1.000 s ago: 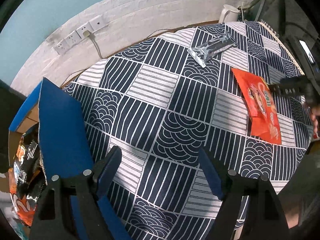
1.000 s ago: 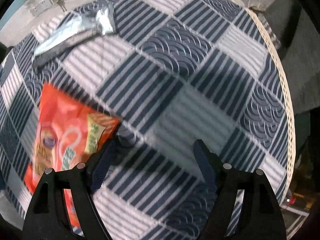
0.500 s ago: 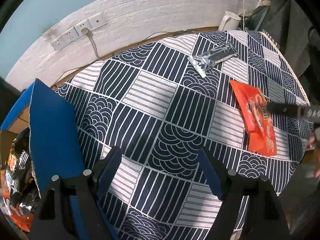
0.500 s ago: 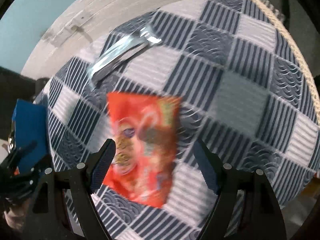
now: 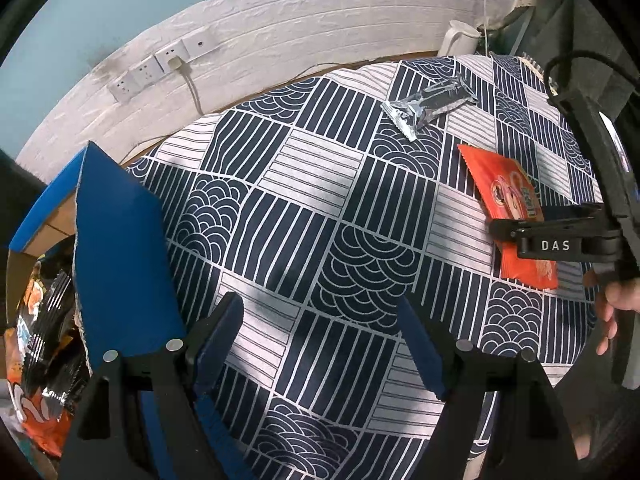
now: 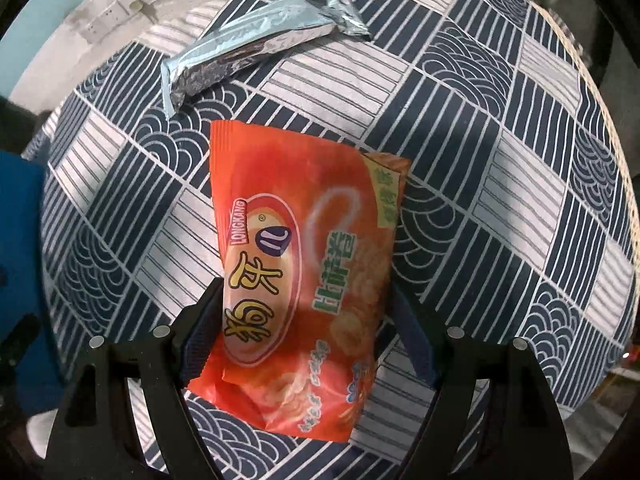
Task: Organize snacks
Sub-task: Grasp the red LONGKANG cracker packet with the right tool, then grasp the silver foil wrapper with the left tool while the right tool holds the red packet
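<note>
Two snacks lay on the tabletop; the right hand-held gripper, wide open astride the orange packet, should close squarely across its middle.

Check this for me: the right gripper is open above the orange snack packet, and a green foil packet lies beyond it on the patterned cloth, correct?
Not quite. The foil packet is silver, not green, as the right wrist view shows. The rest holds: the right gripper is open above the orange snack packet, and the foil one lies beyond it on the patterned cloth.
</note>
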{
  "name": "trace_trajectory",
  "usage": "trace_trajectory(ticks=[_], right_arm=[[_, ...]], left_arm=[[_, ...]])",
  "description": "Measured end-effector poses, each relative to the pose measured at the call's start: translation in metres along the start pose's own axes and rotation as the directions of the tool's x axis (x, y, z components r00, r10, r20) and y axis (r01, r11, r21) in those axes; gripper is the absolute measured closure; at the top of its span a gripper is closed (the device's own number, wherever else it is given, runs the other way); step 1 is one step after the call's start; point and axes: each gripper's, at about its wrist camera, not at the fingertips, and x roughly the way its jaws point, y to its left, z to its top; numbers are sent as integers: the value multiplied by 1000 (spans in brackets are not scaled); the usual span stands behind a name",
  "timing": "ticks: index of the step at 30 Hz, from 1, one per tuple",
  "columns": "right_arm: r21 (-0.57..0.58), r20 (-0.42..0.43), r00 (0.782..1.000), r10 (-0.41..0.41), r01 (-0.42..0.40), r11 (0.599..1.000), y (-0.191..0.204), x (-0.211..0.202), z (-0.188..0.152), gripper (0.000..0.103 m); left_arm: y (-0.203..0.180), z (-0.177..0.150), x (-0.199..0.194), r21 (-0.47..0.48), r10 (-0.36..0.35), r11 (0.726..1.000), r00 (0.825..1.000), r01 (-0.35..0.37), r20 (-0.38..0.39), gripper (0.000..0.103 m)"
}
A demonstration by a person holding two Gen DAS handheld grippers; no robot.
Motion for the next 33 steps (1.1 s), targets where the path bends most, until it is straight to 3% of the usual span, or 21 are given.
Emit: trace_trajectory(ticks=[2, 5, 7, 13, 25, 33], right_arm=[[-29, 6, 1000, -2, 2, 1000, 6, 3, 2, 24], [-90, 14, 1000, 1, 1, 996, 28, 13, 7, 37], [-117, 11, 999, 31, -29, 993, 24, 11, 3, 48], [-175, 44, 998, 37, -29, 984, -1, -5, 6, 58], [-137, 103, 992, 68, -54, 989, -53, -43, 39, 62], [-169, 182, 983, 39, -7, 986, -73, -62, 49, 62]], left_arm=[[-1, 0, 1, 3, -2, 1000, 1000, 2, -3, 23], [-3, 1, 4, 13, -2, 1000, 1000, 2, -7, 23], [-5, 3, 5, 18, -1, 1000, 1000, 1, -9, 23], [-18, 11, 8, 43, -6, 999, 1000, 6, 5, 23], [-57, 50, 13, 132, -15, 991, 998, 6, 64, 23], [-87, 96, 28, 269, -1, 963, 995, -27, 104, 23]])
